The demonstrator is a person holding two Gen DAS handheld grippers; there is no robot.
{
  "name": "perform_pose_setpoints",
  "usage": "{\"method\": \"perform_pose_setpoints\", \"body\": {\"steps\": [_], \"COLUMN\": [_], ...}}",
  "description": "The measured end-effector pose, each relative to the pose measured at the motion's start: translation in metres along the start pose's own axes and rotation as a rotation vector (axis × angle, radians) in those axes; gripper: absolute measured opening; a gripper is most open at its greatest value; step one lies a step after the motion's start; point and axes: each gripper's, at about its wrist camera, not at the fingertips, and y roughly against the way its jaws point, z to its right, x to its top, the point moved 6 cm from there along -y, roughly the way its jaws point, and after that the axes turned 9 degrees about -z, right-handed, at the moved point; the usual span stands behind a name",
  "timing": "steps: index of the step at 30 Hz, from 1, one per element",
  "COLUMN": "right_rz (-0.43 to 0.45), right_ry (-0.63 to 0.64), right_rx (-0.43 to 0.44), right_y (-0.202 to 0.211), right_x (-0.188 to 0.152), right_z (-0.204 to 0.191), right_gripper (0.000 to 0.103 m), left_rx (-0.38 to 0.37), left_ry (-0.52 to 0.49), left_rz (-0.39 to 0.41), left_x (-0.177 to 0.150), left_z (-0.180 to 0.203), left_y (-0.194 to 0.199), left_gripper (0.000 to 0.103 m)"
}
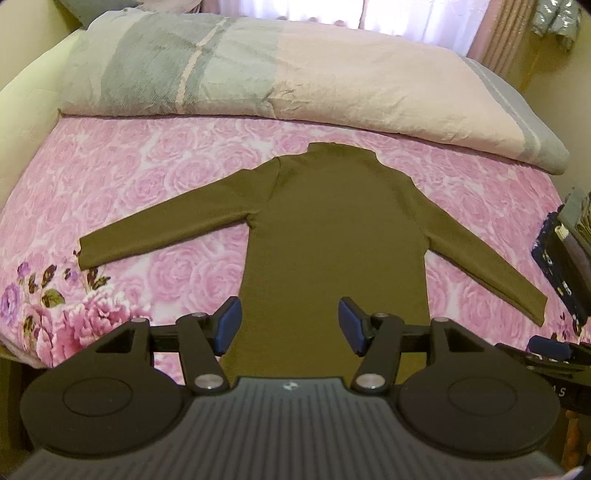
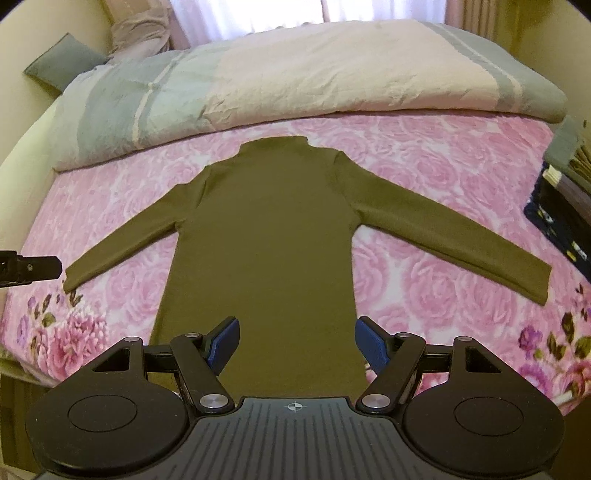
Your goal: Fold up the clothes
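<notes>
On the pink rose-patterned bedspread point(image 1: 177, 155) an olive long-sleeved top point(image 1: 332, 229) lies flat, neck at the far end, hem nearest, both sleeves spread out to left and right. Above its hem hangs the left gripper point(image 1: 290, 325), jaws wide apart with only cloth seen between the blue pads point(image 1: 229, 321), nothing held. The right gripper point(image 2: 297, 341) hangs likewise over the hem, jaws wide, gripping nothing.

At the right edge a dark box-like thing point(image 2: 557, 214) sits beside the bed; its contents are too blurred to tell.

Only the right wrist view shows a grey cushion point(image 2: 62, 61) at the far left and the other gripper's black tip beside the left cuff. Only the left wrist view shows a silvery item point(image 1: 557, 18) at the far right.

Along the far side a folded pale quilt point(image 1: 295, 70) lies well apart from the collar, with curtains point(image 2: 243, 14) behind.
</notes>
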Motion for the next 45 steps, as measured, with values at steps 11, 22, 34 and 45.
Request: {"method": "perform_pose_setpoints", "body": {"steps": [11, 22, 34, 45], "right_rz": [-0.065, -0.135, -0.164, -0.107], "right_ry": [0.100, 0.112, -0.078, -0.290], "right_rx": [0.055, 0.078, -0.005, -0.103], "right_y": [-0.014, -0.046, -0.075, -0.106], "right_x": [0.009, 0.011, 0.036, 0.093], "right_z": [0.020, 0.014, 0.024, 0.029], "right_gripper": [0.072, 0.072, 0.072, 0.072], "left_rx": [0.065, 0.114, 0.045, -0.023], "left_ry": [0.112, 0.168, 0.099, 0.256], "left_rz": [-0.052, -0.128, -0.216, -0.243], "left_x": [-0.020, -0.028, 0.026, 0.078], "left_z": [0.009, -0.015, -0.043, -0.143], "left_y": [-0.011, -0.031, -0.090, -0.172], "left_gripper": [0.054, 0.054, 0.062, 0.062]}}
